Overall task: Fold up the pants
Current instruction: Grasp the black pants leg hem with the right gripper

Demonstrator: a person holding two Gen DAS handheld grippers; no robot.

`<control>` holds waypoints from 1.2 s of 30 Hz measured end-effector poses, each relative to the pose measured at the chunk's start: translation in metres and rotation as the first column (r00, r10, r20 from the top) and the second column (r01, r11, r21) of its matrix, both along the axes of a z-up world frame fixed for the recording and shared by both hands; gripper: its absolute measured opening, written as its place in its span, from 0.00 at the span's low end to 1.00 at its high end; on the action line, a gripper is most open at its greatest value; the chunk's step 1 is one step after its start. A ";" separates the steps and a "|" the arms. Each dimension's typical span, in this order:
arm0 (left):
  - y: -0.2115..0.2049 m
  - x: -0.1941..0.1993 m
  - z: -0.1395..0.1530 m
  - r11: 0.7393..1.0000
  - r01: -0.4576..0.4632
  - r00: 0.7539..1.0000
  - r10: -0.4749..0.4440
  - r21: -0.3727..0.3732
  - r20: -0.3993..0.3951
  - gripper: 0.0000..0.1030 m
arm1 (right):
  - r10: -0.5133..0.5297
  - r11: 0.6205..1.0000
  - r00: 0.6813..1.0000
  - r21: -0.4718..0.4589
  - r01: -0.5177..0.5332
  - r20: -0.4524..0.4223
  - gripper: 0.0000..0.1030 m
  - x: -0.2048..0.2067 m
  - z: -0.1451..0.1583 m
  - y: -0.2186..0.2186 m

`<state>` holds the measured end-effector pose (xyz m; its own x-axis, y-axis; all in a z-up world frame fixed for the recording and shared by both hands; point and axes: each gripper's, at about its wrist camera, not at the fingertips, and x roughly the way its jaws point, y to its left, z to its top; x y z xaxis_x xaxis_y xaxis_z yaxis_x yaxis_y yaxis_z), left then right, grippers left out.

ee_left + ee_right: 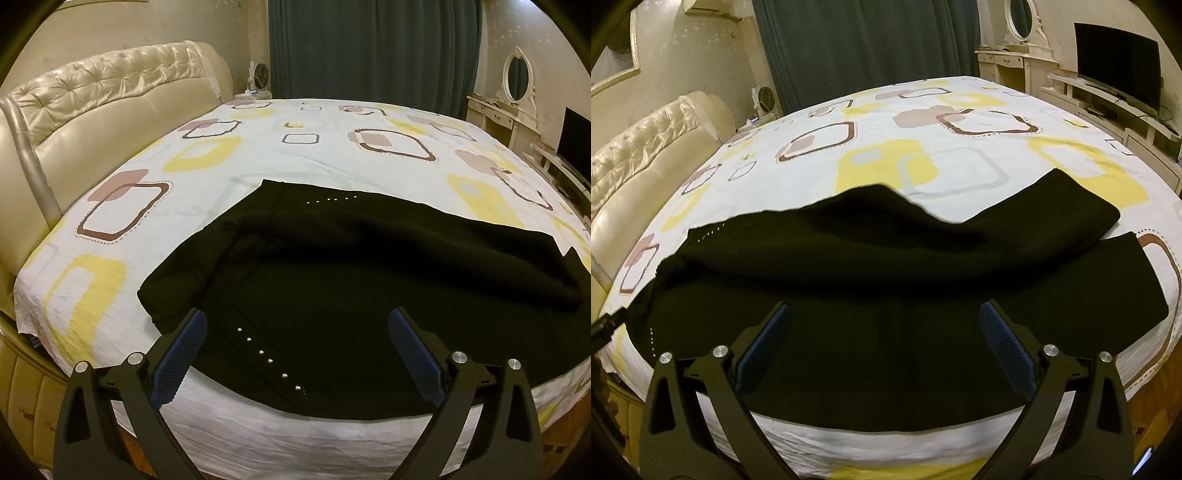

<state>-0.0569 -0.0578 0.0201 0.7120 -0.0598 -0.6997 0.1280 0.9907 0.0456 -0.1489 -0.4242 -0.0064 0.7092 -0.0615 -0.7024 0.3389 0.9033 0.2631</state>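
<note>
Black pants [369, 266] lie across the near part of the bed, with rows of small silver studs near the waist end at the left. In the right wrist view the pants [886, 266] stretch left to right, the far leg lying loosely rumpled over the near one, leg ends at the right. My left gripper [295, 325] is open and empty, above the near edge of the waist part. My right gripper [884, 317] is open and empty, above the near edge of the legs.
The bed [295, 155] has a white sheet with yellow and brown squares. A padded cream headboard [92, 110] stands at the left. A dark curtain [369, 48], a dressing table with mirror [517, 99] and a TV [1115, 62] stand beyond the bed.
</note>
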 end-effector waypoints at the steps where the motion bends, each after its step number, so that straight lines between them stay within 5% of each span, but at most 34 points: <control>1: 0.001 0.000 -0.001 1.000 0.000 1.000 0.000 0.002 0.001 0.95 | -0.004 1.000 1.000 0.012 0.004 0.009 0.98 -0.002 0.004 -0.010; 8: 0.002 0.004 -0.006 1.000 -0.005 1.000 0.006 0.015 -0.007 0.95 | -0.127 0.977 0.991 0.175 0.120 0.033 0.98 -0.044 0.008 -0.146; 14: 0.007 0.013 -0.014 0.999 -0.031 0.999 0.031 0.026 -0.013 0.95 | -0.307 0.914 0.950 0.261 0.310 -0.054 0.98 -0.095 -0.036 -0.282; 19: 0.014 0.020 -0.024 0.998 -0.059 0.997 0.060 0.023 -0.044 0.95 | -0.278 0.881 0.954 0.366 0.300 -0.112 0.96 -0.098 -0.075 -0.317; 22: 0.017 0.023 -0.031 0.996 -0.079 0.994 0.081 0.029 -0.068 0.95 | -0.179 0.888 0.969 0.396 0.235 -0.172 0.65 -0.086 -0.096 -0.312; 25: 0.016 0.026 -0.035 0.996 -0.084 0.993 0.087 0.043 -0.083 0.95 | -0.140 0.922 0.970 0.331 0.201 -0.198 0.64 -0.075 -0.094 -0.302; 28: 0.012 0.030 -0.037 0.995 -0.085 0.992 0.089 0.048 -0.091 0.95 | -0.082 0.943 0.971 0.297 0.149 -0.226 0.12 -0.066 -0.090 -0.294; 32: 0.008 0.034 -0.035 0.996 -0.081 0.993 0.085 0.049 -0.082 0.95 | -0.128 0.965 0.962 0.193 0.177 -0.239 0.10 -0.068 -0.081 -0.297; 36: 0.010 0.039 -0.034 0.997 -0.075 0.995 0.077 0.031 -0.071 0.95 | -0.174 0.945 0.957 0.235 0.229 -0.230 0.10 -0.075 -0.101 -0.311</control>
<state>-0.0179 -0.0480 -0.0142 0.6614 0.0129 -0.7499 0.0567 0.9961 0.0672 -0.2235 -0.7349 -0.1069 0.5412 0.0133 -0.8408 0.5773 0.7211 0.3831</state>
